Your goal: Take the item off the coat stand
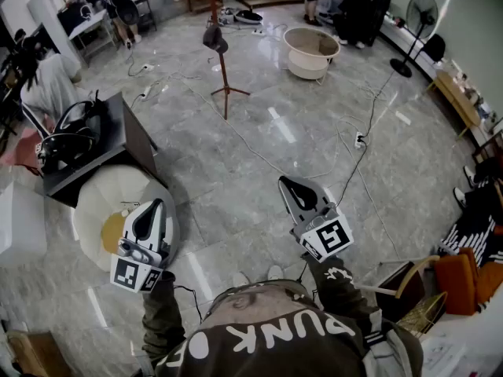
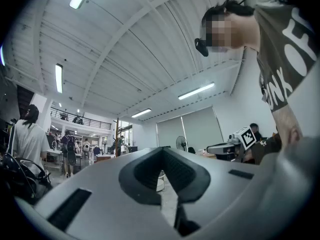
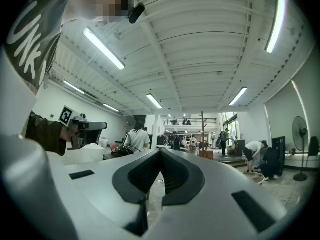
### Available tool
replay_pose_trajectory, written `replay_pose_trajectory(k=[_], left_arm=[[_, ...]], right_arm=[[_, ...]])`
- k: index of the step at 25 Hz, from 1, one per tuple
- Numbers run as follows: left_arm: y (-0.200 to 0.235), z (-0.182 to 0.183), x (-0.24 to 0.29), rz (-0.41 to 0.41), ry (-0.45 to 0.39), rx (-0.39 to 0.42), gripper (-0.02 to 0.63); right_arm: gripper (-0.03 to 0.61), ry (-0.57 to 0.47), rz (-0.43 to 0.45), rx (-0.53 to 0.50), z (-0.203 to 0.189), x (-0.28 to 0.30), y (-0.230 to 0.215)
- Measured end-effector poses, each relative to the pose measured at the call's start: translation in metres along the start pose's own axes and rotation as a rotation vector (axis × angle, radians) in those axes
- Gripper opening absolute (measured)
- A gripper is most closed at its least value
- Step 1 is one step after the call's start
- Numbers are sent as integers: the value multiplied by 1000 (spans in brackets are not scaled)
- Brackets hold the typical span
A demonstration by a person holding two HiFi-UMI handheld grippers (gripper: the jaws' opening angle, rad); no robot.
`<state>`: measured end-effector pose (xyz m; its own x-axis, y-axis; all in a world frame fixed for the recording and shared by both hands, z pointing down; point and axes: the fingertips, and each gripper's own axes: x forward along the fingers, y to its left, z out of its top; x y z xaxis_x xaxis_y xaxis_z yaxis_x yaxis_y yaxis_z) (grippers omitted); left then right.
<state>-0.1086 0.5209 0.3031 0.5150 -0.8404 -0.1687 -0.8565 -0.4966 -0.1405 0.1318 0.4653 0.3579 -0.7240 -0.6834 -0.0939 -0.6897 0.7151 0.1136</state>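
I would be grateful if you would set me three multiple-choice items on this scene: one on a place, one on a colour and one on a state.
1. Where is the coat stand?
A. Far off across the floor
B. On top of a table
C. Inside a round tub

2. What colour is the item hanging on it?
A. Bright yellow
B. White
C. Dark

3. What state is the right tool in?
A. Wide open
B. Shut and empty
C. Shut on the item

Answers:
1 A: the head view shows it standing on the floor, far ahead.
2 C: it hangs as a dark shape near the top of the stand.
3 B: the right gripper view shows the jaws together with nothing between them.
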Motion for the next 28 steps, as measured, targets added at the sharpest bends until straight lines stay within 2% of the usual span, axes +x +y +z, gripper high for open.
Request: replay_pose_trajectory(k=[18, 28], left_arm=[[2, -4, 2, 2, 9, 2, 5], [-10, -5, 19, 0, 21, 11, 5]], right_arm=[[9, -2, -11, 9, -6, 2, -4], [12, -17, -11, 16, -10, -3, -21]])
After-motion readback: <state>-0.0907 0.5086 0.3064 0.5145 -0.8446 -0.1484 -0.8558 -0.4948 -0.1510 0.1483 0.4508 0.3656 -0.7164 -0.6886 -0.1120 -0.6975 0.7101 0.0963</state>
